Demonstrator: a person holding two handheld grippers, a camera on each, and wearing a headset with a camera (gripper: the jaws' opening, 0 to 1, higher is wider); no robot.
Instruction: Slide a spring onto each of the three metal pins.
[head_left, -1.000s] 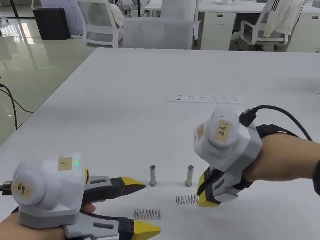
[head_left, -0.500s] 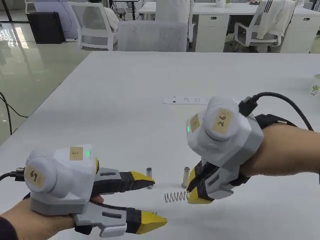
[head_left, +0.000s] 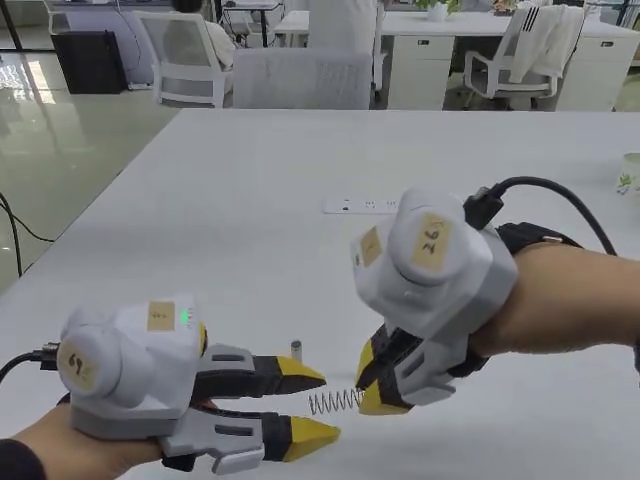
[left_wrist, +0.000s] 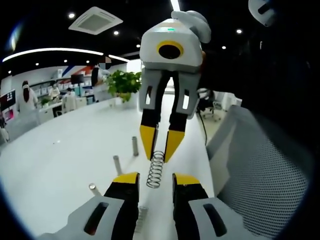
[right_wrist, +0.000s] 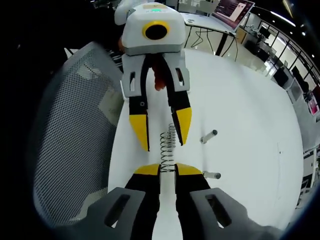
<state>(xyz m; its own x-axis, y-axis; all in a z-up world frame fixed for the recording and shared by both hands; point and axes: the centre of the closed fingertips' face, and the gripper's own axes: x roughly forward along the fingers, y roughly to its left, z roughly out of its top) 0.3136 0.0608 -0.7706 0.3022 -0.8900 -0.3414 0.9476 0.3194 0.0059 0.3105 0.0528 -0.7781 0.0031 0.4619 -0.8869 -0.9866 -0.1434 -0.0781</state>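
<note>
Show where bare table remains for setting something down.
Free: white tabletop left of and beyond the white power strip. Crowded: near edge, where left hand-held gripper, right hand-held gripper, coiled metal spring and short metal pin cluster.

The number 26 is handwritten on a tan sticker (head_left: 430, 243) on the white body of the right gripper (head_left: 372, 385), at 3 o'clock from the middle of the head view. At 8 o'clock, a second sticker (head_left: 78, 366) on the left gripper (head_left: 325, 403) is marked 69 (the last digit is less sure). Nothing can be read on a smaller top sticker (head_left: 160, 316) there.
</note>
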